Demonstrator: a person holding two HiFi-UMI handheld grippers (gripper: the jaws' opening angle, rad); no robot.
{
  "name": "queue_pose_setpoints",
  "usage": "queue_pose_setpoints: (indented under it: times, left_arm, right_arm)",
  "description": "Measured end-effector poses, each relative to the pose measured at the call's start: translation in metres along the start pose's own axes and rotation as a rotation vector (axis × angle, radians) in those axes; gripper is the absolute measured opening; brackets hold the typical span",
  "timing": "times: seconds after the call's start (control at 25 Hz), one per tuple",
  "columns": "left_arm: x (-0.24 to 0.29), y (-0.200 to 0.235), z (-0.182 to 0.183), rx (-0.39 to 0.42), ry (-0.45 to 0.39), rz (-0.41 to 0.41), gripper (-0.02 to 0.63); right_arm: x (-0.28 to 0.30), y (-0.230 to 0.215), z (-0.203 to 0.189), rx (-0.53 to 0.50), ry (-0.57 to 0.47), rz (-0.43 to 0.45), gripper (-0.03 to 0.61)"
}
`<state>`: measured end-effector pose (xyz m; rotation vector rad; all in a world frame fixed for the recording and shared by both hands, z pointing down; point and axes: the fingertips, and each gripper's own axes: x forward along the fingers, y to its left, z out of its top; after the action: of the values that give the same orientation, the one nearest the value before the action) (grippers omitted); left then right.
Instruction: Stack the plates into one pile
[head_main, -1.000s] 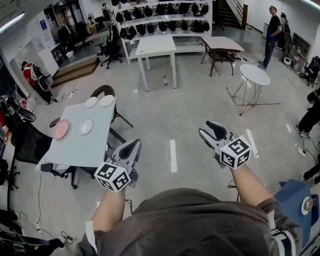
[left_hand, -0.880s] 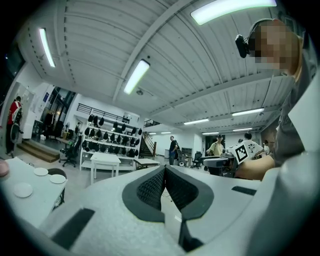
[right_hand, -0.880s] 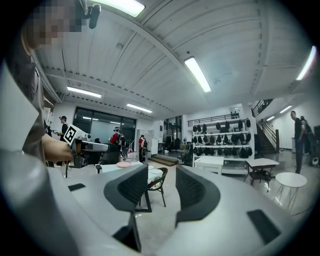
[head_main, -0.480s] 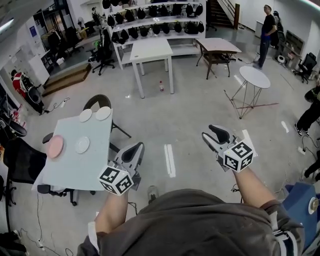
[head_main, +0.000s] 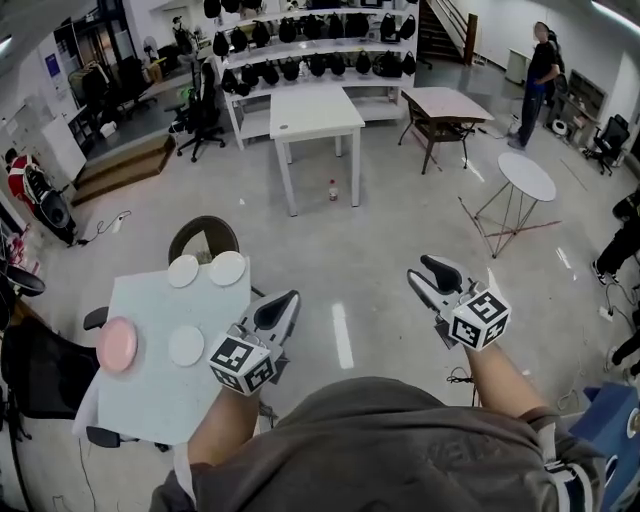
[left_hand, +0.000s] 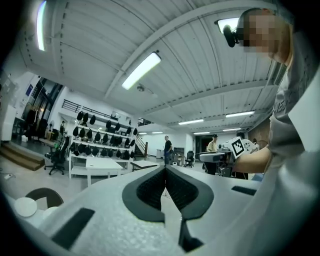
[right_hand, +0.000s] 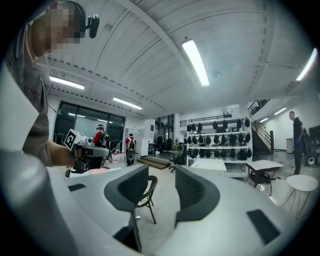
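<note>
The bench (head_main: 150, 400) stands at the lower left of the head view, with a chair (head_main: 205, 238) behind its far edge. On it, a far-left plate (head_main: 183, 271) and a far-right plate (head_main: 227, 268) lie just beside each other at the far edge. An edge plate (head_main: 117, 345) lies at the left edge, and a middle plate (head_main: 186, 346) lies apart to its right. The left tongs (head_main: 277, 310) hang just right of the bench, and the right tongs (head_main: 441, 275) are well apart, over the floor (head_main: 380, 230).
</note>
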<state>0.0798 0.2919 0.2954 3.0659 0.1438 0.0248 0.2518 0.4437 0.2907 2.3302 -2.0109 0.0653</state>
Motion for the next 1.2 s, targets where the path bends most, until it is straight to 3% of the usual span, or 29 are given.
queue_pose_setpoints:
  times: [0.28, 0.56, 0.96, 1.2]
  left_arm:
    - [0.013, 0.082, 0.000, -0.034, 0.018, 0.025, 0.006]
    - [0.047, 0.125, -0.011, -0.057, 0.040, 0.082, 0.006]
    - [0.165, 0.170, -0.002, -0.027, 0.021, 0.241, 0.006]
    - [0.231, 0.183, -0.010, -0.089, 0.025, 0.272, 0.006]
  right_arm:
    - [0.081, -0.020, 0.002, 0.017, 0.013, 0.003, 0.160]
    - [0.133, -0.066, -0.007, 0.029, 0.017, 0.042, 0.158]
    - [0.212, -0.202, -0.007, 0.025, -0.007, 0.186, 0.155]
    - [0.251, -0.269, -0.018, 0.042, -0.003, 0.246, 0.152]
